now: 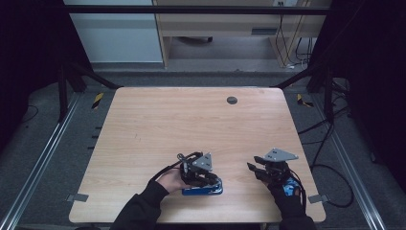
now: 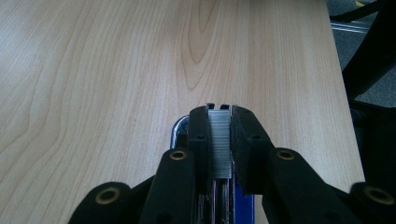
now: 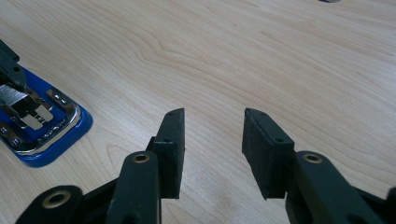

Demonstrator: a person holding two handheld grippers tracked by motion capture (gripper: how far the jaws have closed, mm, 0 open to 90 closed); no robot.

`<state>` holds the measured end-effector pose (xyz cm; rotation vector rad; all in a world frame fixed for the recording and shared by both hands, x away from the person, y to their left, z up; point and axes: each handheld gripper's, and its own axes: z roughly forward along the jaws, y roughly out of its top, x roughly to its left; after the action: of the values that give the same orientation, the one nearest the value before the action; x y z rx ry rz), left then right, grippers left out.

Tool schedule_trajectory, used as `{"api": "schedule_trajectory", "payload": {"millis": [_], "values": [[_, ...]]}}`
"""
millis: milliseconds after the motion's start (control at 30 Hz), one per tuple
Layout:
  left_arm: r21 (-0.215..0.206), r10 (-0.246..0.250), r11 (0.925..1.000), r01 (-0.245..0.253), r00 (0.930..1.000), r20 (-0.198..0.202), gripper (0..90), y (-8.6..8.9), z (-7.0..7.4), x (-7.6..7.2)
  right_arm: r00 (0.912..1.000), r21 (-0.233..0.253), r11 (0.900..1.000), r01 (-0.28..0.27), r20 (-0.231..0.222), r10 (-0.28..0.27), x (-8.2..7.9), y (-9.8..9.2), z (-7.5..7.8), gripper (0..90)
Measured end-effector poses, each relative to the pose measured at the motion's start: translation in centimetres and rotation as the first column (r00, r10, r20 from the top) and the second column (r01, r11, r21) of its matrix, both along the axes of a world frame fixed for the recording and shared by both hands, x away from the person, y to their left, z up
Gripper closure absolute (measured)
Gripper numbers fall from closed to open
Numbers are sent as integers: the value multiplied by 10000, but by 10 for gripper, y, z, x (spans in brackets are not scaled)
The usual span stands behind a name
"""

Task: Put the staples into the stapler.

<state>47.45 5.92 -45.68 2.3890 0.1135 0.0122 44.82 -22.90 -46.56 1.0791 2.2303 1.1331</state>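
Note:
A blue stapler (image 1: 203, 190) with a chrome-edged opened top lies near the table's front edge; it also sits at the left of the right gripper view (image 3: 51, 133). My left gripper (image 1: 207, 179) hangs right over the stapler (image 2: 243, 205), shut on a silver strip of staples (image 2: 219, 144) that lies lengthwise between its jaws. To the right, my right gripper (image 1: 253, 167) is open and holds nothing, its jaws (image 3: 212, 140) standing well apart above bare wood and pointing left toward the stapler.
The light wooden table (image 1: 191, 124) has a small dark round grommet (image 1: 231, 100) near its far edge. Cables (image 1: 330, 172) lie on the floor past the table's right edge. Metal rails run along both sides.

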Motion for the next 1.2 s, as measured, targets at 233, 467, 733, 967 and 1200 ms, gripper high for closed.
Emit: {"api": "schedule_trajectory", "payload": {"millis": [233, 467, 733, 967, 1200], "values": [[-5, -23, 10000, 23, 10000, 15, 776, 0, 0, 0, 10000, 1, 10000, 2, -5, -2, 0, 0, 0, 595], [-1, -66, 10000, 66, 10000, 7, 776, 0, 0, 1, 10000, 15, 10000, 5, -12, -5, 0, 0, 0, 595], [21, -101, 9999, 101, 9999, 54, 776, 1, -1, 0, 10000, 23, 10000, 5, -10, -5, 0, 0, 0, 595], [31, -80, 10000, 80, 10000, 36, 775, 0, -1, 1, 10000, 10, 10000, -5, 5, 5, 0, 0, 0, 595], [61, -52, 10000, 52, 10000, 47, 767, 0, -1, 1, 10000, 20, 10000, -3, -14, 3, 0, 0, 0, 595]]}}
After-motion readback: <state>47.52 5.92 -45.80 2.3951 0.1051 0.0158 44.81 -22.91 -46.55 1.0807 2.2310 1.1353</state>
